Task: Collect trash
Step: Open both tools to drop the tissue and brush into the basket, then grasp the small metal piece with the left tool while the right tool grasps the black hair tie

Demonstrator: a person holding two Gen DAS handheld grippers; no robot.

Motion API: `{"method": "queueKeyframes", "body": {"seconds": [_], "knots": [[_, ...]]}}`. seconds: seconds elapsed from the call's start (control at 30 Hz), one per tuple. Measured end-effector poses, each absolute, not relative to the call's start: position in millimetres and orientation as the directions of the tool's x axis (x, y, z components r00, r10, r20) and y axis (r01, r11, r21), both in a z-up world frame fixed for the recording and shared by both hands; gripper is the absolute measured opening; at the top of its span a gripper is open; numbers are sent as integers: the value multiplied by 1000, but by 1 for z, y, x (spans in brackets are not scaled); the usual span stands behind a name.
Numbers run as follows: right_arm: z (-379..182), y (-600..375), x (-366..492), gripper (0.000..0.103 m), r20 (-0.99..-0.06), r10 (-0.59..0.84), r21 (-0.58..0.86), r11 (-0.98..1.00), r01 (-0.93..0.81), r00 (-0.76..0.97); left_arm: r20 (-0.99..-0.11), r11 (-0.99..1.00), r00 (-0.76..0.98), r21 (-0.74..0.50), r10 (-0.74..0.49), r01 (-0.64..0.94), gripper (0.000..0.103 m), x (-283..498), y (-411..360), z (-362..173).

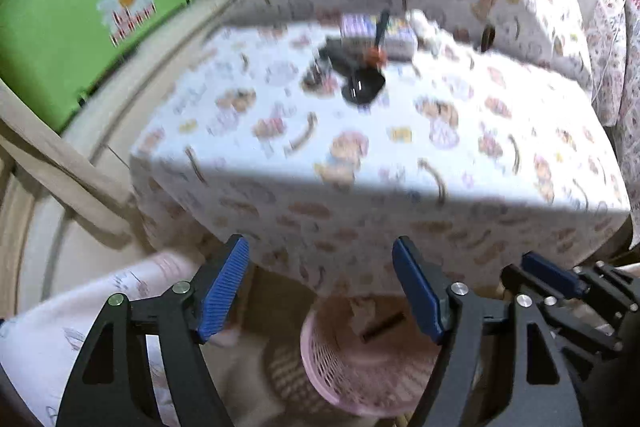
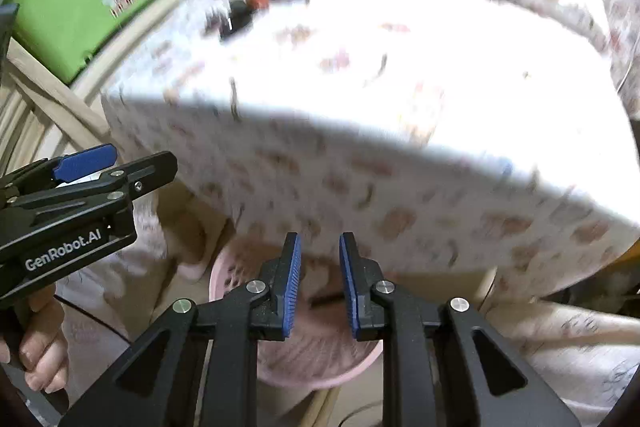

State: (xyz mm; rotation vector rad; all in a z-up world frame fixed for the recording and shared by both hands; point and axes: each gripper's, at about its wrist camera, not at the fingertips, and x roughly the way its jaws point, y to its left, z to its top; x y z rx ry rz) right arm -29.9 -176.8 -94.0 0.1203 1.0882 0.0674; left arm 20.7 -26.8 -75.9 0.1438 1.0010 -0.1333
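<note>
Pink basket (image 1: 360, 367) w/ dark stick inside; L tool (image 1: 320, 287) wide, R tool (image 2: 320, 283) narrow, both empty.

My left tongs (image 1: 320, 287) stand wide open, holding nothing. My right tongs (image 2: 320, 283) are narrowed to a small gap, also holding nothing. Both sit side by side, level.

A cloth-covered table (image 1: 360, 147) carries a small blurred clutter (image 1: 360, 55) near its far edge.
</note>
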Motion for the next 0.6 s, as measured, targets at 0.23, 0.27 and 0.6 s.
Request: {"method": "queueKeyframes", "body": {"seconds": [0.23, 0.27, 0.6], "knots": [[-74, -187, -31, 33, -828, 91, 132, 991, 36, 554, -822, 985, 568, 55, -49, 165, 81, 23, -27, -67], [-73, -188, -30, 36, -825, 80, 123, 992, 40, 559, -822, 985, 567, 51, -51, 163, 81, 23, -27, -66], [-30, -207, -1, 57, -777, 42, 88, 995, 41, 628, -813, 985, 573, -7, -108, 175, 81, 83, -19, -13]]}}
